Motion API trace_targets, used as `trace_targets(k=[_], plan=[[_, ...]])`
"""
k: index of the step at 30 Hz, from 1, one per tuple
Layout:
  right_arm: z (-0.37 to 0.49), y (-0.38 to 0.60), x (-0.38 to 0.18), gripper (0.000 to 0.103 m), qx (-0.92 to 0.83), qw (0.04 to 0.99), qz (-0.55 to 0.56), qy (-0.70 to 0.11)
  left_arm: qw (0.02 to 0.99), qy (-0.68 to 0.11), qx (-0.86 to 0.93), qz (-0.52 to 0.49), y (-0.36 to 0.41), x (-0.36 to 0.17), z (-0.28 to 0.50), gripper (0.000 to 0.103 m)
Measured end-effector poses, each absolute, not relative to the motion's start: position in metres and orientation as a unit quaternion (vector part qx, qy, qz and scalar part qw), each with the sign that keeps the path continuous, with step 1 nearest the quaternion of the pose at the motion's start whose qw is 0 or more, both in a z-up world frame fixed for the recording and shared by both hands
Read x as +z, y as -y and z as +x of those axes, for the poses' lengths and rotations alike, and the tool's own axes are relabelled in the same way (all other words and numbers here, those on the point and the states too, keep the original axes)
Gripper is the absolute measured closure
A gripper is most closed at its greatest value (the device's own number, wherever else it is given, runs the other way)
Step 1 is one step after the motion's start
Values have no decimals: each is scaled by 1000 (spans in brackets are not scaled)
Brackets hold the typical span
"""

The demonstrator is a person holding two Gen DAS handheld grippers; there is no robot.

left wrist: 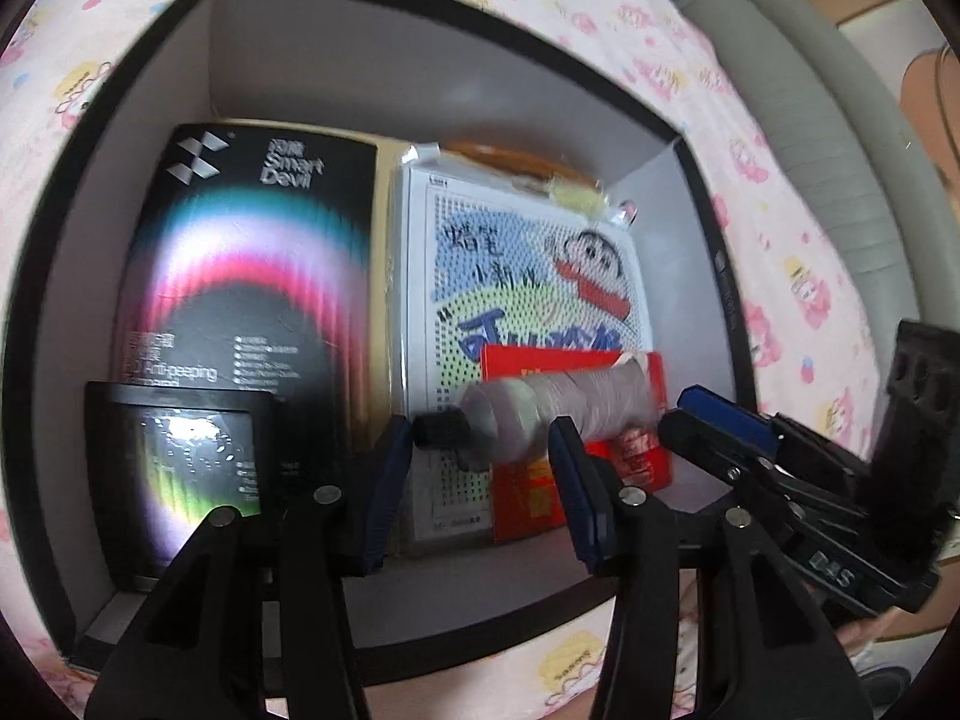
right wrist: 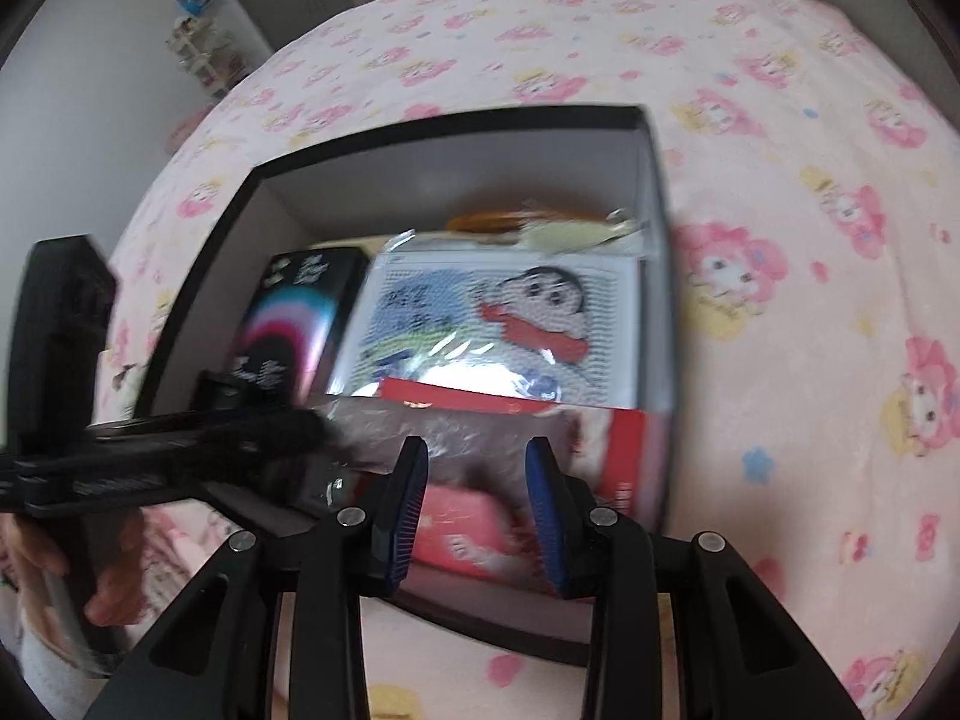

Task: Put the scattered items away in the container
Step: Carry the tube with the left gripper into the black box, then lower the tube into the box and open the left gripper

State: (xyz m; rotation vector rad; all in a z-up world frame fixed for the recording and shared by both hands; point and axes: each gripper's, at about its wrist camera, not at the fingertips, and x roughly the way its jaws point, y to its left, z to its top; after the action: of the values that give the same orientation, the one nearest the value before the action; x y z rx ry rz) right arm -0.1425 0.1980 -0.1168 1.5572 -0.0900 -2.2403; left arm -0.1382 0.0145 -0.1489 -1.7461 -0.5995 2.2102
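A black box with a grey inside (left wrist: 384,78) (right wrist: 456,120) sits on the pink bed cover. In it lie a black Smart Devil package (left wrist: 252,252) (right wrist: 300,312), a cartoon bead board (left wrist: 528,276) (right wrist: 510,324), a red packet (left wrist: 540,486) (right wrist: 624,450) and a grey plastic-wrapped roll with a black tip (left wrist: 558,408) (right wrist: 456,438). My left gripper (left wrist: 480,468) is open over the box, its fingers either side of the roll without touching it. My right gripper (right wrist: 477,504) is open above the roll and the red packet; in the left wrist view it reaches in from the right (left wrist: 708,414).
A small black package (left wrist: 186,462) lies at the box's near left. An orange ring and a pale yellow item (left wrist: 576,195) (right wrist: 564,234) sit at the far side. A grey padded edge (left wrist: 810,120) borders the bed. Shelves (right wrist: 198,42) stand by the wall.
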Motion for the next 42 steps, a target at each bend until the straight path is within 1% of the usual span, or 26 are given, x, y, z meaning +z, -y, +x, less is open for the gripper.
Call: trace_targets(k=[3,7,9,11,12,14,20,23,27,29,33,34,35,36,37,40,42], plan=[[-140,-194,-114,73,-820,182,542,0,126,193,766,-600,-19,-146,-140,56],[-144,-201,-104,73,-845,157,511,14,114,213,788,-566,-7,-132,-141,56],[-150,-202,-103,73,-852,143,503,16,108,208,794,-560,-7,-129,-144,56],[-156,-197,-106,73,-852,140,505,8,102,197,793,-568,-13,-133,-150,57],[-159,-194,-108,73,-849,142,508,4,101,189,789,-575,-17,-136,-152,61],[-162,-188,-114,73,-843,144,518,-7,102,174,783,-588,-25,-142,-154,63],[-152,-176,-124,72,-828,144,539,-57,136,170,762,-609,-37,-145,-146,64],[-148,-179,-125,72,-819,157,549,-50,153,159,749,-624,-39,-145,-142,64],[-139,-188,-120,73,-810,181,558,-19,165,164,756,-611,-34,-138,-136,64],[-138,-195,-113,73,-822,175,542,3,156,176,766,-598,-29,-135,-137,64],[-142,-202,-99,73,-857,136,496,-5,153,190,772,-587,-32,-133,-147,65],[-144,-204,-97,74,-862,134,489,-1,150,186,771,-590,-36,-134,-149,67],[-147,-207,-96,75,-865,132,485,5,151,179,771,-592,-42,-138,-151,71],[-148,-210,-96,78,-866,129,483,9,154,172,771,-593,-48,-139,-152,73],[-149,-215,-95,81,-867,123,483,14,157,166,771,-595,-53,-140,-153,73],[-149,-226,-92,82,-867,118,483,34,162,149,768,-602,-66,-143,-156,73],[-150,-230,-91,83,-865,120,486,40,172,152,759,-609,-70,-145,-156,73]])
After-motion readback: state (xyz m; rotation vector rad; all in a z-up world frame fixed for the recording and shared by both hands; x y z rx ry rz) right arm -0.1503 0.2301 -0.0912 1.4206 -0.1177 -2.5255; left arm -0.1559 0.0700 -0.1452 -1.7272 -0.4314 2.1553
